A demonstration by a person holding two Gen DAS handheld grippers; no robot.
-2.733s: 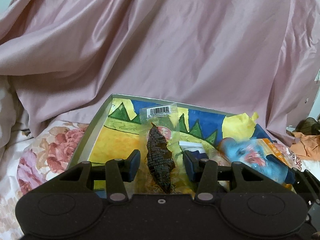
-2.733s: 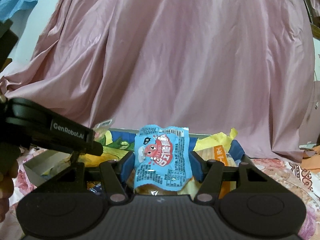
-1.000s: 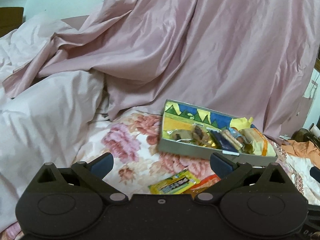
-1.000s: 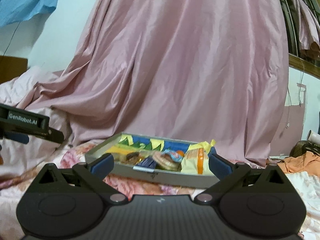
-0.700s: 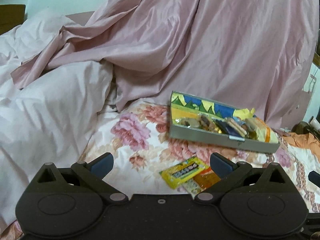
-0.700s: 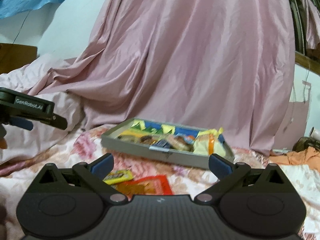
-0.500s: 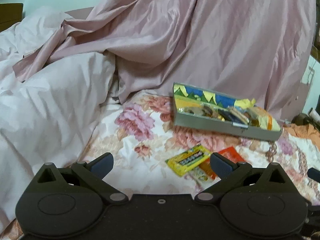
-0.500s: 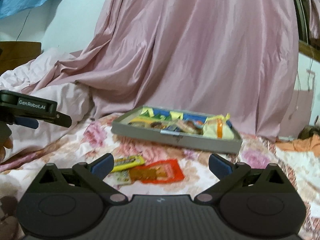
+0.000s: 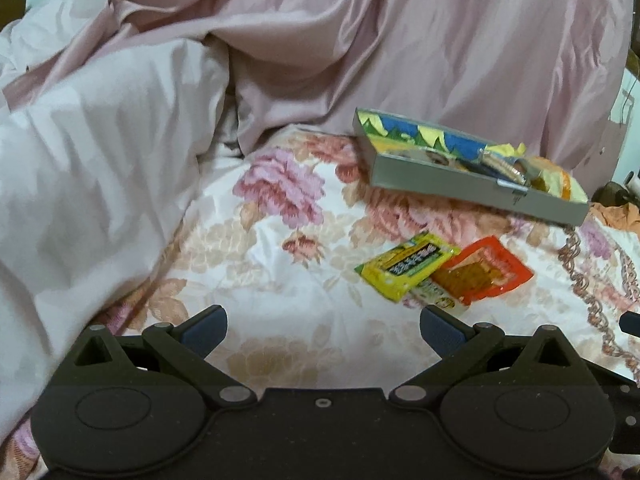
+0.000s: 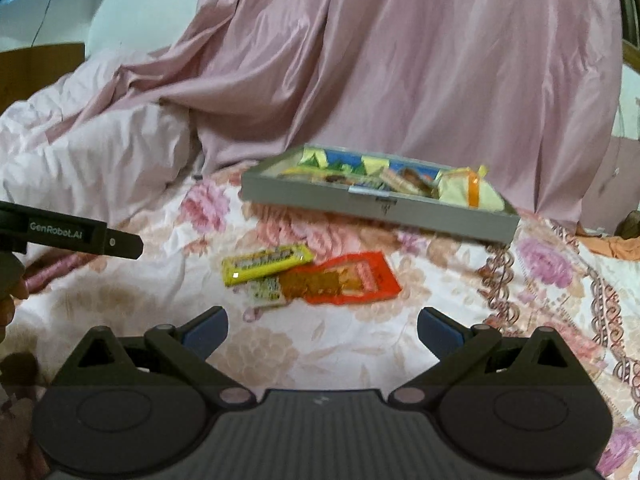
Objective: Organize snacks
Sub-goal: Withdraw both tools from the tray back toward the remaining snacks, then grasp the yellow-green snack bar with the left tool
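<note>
Only your right view shows your left gripper from outside; both grippers' fingers are spread, empty, above the floral bed.

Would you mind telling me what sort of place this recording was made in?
Most likely a bedroom, with the work done on a bed. The snacks and tin lie on a floral bedsheet, a rumpled white duvet is bunched at the left, and a pink drape hangs behind.
</note>
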